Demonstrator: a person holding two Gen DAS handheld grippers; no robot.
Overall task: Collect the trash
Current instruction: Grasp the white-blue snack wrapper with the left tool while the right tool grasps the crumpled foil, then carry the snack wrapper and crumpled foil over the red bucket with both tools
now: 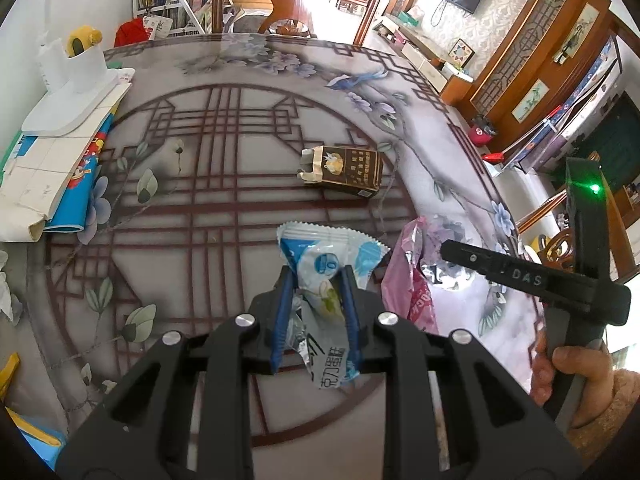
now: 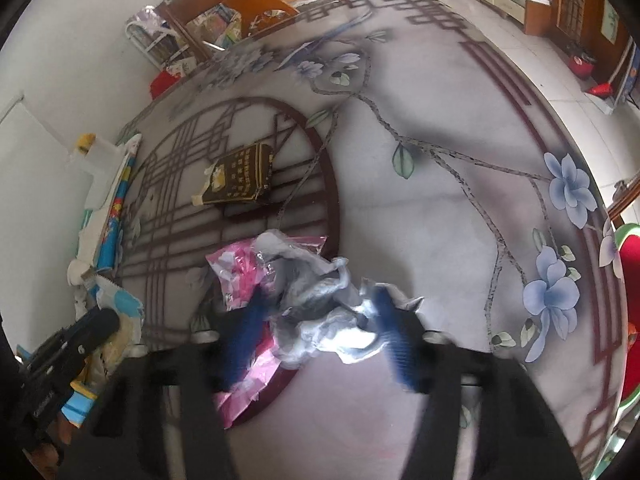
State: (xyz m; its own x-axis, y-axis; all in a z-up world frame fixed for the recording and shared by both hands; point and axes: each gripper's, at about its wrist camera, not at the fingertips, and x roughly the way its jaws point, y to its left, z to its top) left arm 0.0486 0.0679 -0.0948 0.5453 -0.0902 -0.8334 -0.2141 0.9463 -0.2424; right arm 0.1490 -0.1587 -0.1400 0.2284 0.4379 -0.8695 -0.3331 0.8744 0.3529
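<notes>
Left claw [image 1: 316, 280] clamped on blue snack wrapper [image 1: 326, 268] above patterned bench [image 1: 200, 184]; right claw [image 2: 318, 312] spread around crumpled silver-pink wrapper [image 2: 304, 292]; beyond, torn brown carton [image 1: 344, 172].

Trash on the table

Two snack wrappers, one blue [image 1: 326, 276] and one pink [image 1: 408, 276], and one brown box [image 1: 344, 172].

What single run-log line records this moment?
left gripper: shut on blue-white wrapper | right gripper: open around pink-silver wrapper | brown box: lying on table, untouched
</notes>
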